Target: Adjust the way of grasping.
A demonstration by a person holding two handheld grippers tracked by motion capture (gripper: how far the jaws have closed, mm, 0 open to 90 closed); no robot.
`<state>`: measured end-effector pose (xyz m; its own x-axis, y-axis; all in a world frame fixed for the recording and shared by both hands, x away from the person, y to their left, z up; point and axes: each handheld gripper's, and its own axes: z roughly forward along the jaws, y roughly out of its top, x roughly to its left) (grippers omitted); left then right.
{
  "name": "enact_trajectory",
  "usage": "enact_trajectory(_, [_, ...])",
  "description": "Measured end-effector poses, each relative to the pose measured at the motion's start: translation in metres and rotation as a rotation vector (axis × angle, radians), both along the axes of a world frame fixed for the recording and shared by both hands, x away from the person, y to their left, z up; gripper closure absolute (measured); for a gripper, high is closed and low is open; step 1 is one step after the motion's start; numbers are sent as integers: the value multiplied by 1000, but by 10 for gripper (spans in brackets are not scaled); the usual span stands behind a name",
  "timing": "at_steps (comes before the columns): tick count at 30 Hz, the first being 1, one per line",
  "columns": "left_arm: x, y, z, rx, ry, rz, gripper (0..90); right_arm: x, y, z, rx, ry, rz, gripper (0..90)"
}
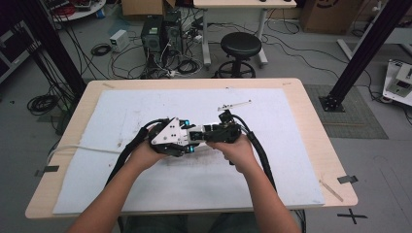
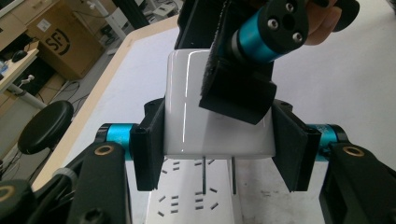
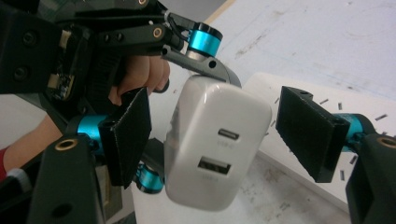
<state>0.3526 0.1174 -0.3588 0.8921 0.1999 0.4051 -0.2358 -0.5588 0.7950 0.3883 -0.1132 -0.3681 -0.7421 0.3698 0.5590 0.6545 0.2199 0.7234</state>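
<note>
Grippers, two of them, meet at the middle of the table in the high view: the left gripper (image 1: pixel 187 141) and the right gripper (image 1: pixel 206 132) point at each other, each in one hand. In the left gripper view the left gripper (image 2: pixel 219 151) has its two black pads clamped against the sides of one glossy white rectangular plastic charger (image 2: pixel 205 112), whose two metal prongs hang just above one white plastic power strip (image 2: pixel 194 200) with rows of slots. One pad of the other gripper lies against the charger's top face there. The right gripper view shows the other end: the charger (image 3: pixel 215 144) carries two ports, one small oval and one wider rectangular, and the right gripper (image 3: pixel 219 135) stands with its two pads apart on either side of the body, neither pad pressing on it; a gap is plain on the right. The strip (image 3: pixel 299 126) lies under it on one pale sheet (image 1: pixel 145 107) covering the light wooden table (image 1: pixel 77 121). One black round stool (image 1: pixel 240 46) stands beyond the far edge
</note>
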Motion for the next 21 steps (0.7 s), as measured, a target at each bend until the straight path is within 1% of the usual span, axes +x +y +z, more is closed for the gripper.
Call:
enact_trajectory(2, [0,0,0,-1,-1,-1,425,0,0,0,3,3,-1,283])
enact_trajectory(3, [0,0,0,2,-1,-3,425,1,1,-1,12,5,11,317])
enact_trajectory(6, [0,0,0,3,-3,-3,425,1,1,-1,13,3,12,317])
enact_trajectory(7, [-1,0,0,-1,-4,0,425,0,2,-1,23,5,13,372])
enact_trajectory(9, [-1,0,1,-1,-8,0,425,0,2,-1,32,10,16,403])
enact_trajectory(13, [-1,1,2,-9,-10,4,425,1,4,-3,47,16,23,421])
enact_trajectory(16, [0,3,3,-11,-15,6,425,1,5,-4,63,20,19,444])
enact_trajectory(17, [-1,4,4,-16,-13,11,425,1,5,-4,67,30,14,445])
enact_trajectory(18, [0,5,4,-14,-16,13,425,1,5,-5,77,25,16,450])
enact_trajectory(21, [0,6,5,-19,-17,18,425,1,6,-6,89,30,11,456])
